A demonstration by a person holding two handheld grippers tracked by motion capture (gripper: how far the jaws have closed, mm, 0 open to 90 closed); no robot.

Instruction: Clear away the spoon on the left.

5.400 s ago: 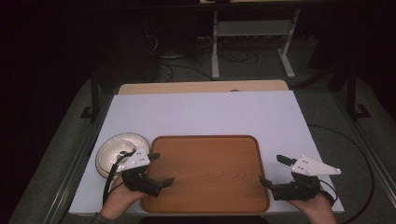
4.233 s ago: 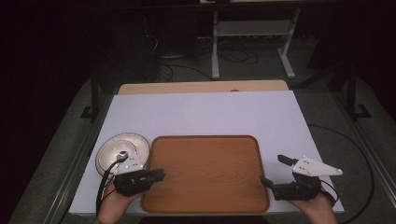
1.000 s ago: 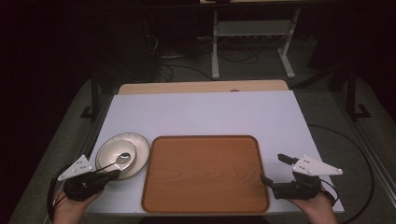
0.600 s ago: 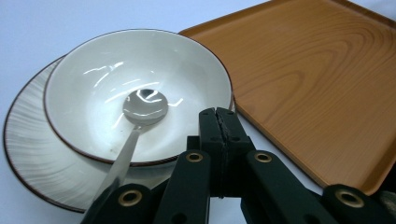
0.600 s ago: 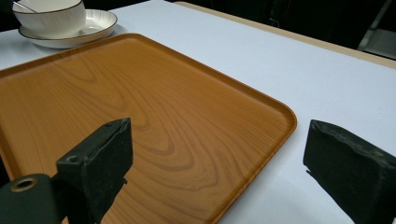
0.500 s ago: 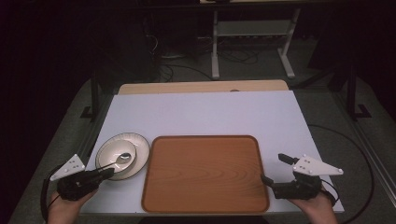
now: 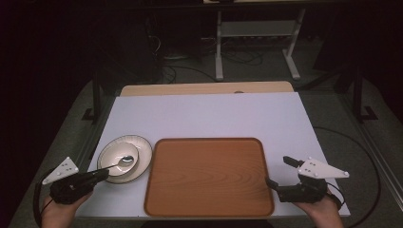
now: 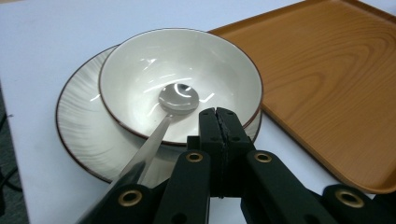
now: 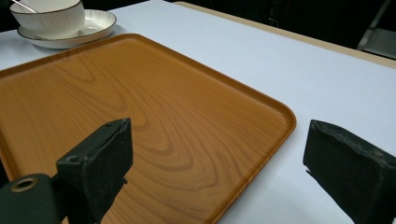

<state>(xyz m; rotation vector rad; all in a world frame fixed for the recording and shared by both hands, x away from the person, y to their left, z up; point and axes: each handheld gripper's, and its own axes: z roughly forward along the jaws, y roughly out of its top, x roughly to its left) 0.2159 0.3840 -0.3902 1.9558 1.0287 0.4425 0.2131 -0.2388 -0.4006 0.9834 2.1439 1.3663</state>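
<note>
A white bowl point(image 7: 111, 154) with a dark rim stands on a white plate point(image 7: 142, 147) at the front left of the table. A metal spoon point(image 7: 124, 160) lies in the bowl, its handle sticking out over the rim toward my left gripper point(image 7: 103, 174). In the left gripper view the jaws of that gripper point(image 8: 219, 119) are pressed together with nothing between them, and the spoon point(image 8: 179, 99) handle passes just to their left. A bare wooden tray point(image 7: 209, 175) lies in the middle. My right gripper point(image 7: 279, 171) stands open by the tray's front right corner point(image 9: 280, 116).
A pale sheet point(image 7: 214, 114) covers the table, with a wooden strip point(image 7: 204, 89) along its far edge. Behind it the floor is dark, with cables and a metal stand point(image 7: 256, 38). The bowl point(image 9: 46, 18) and plate point(image 9: 98, 21) lie beyond the tray's far corner in the right gripper view.
My left gripper has gone from the tray's left edge out to the table's front left corner, then drifted a little further left. The right gripper has kept still.
</note>
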